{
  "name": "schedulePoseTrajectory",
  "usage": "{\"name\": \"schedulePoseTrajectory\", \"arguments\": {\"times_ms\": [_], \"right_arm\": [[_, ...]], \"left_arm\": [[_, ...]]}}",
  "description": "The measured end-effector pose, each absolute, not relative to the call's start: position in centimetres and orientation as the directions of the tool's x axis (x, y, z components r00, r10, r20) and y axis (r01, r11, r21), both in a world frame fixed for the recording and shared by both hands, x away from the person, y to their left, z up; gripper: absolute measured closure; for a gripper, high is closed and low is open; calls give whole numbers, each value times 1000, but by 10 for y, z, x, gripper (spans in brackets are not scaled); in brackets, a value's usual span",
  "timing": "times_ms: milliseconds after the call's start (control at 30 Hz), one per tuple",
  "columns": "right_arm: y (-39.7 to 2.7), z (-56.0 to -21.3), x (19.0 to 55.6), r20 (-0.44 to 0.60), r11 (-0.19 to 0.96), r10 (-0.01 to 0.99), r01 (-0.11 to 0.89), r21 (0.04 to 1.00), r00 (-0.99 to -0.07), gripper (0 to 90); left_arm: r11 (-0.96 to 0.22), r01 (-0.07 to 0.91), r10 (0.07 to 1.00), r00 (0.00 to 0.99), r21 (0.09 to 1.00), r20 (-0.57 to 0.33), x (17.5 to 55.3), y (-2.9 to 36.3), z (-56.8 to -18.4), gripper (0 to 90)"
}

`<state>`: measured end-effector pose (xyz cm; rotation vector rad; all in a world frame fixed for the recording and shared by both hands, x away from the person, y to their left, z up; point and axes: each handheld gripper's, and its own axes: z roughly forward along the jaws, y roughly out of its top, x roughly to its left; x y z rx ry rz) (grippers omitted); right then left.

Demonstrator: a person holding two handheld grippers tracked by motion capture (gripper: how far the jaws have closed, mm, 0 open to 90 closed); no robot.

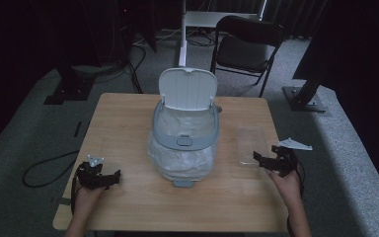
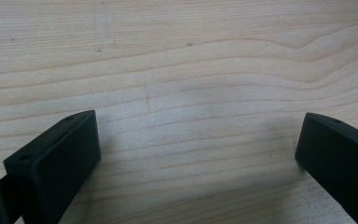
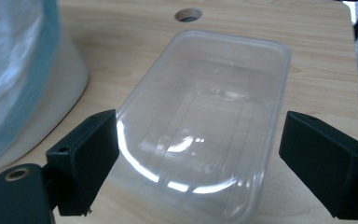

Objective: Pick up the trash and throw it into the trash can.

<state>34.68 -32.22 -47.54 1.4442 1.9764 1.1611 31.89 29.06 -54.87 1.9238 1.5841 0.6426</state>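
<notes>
step: i'd call this the approach, nothing's been picked up yet. looks to me like the job is getting the clear plastic tray (image 3: 205, 126) into the bin (image 1: 185, 133), since that's what my right side is lined up on.

right gripper (image 3: 198, 163): jaws spread wide, one on each side of the tray's near end, not touching it as far as i can tell. in the high view it sits at the table's right edge (image 1: 275, 163), just short of the tray.

left gripper (image 1: 98, 177): jaws wide apart too, nothing between them, just bare wood table (image 2: 191, 70) under it. parked at the near left, well apart from everything.

tray: lying flat and empty on the table, right of the bin, near the right edge (image 1: 252, 144).

bin: middle of the table, lid (image 1: 187, 89) flipped up and back, white bag liner inside, so the mouth is open.

next move: my guess is ease the right one forward a bit, then close on the tray's rim or near wall. thin slippery plastic, so i'd grip gently and lift slow.

risk: tray could flex or skid away instead of getting pinched.
</notes>
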Motion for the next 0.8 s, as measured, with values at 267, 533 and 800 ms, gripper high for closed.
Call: {"name": "schedulePoseTrajectory", "arguments": {"times_ms": [267,533,800], "right_arm": [[-335,-474,376,160,60,937,594,802,-311,114],[-348,-473,408,185,11,951,626,780,-247,132],[-355,-485,435,257,-51,945,681,731,-204,142]], "left_arm": [[-149,712,981,192,686,15,320,290,-549,6],[-155,711,980,201,685,14,321,290,-549,6],[-156,711,979,202,686,13,321,290,-549,6]]}}
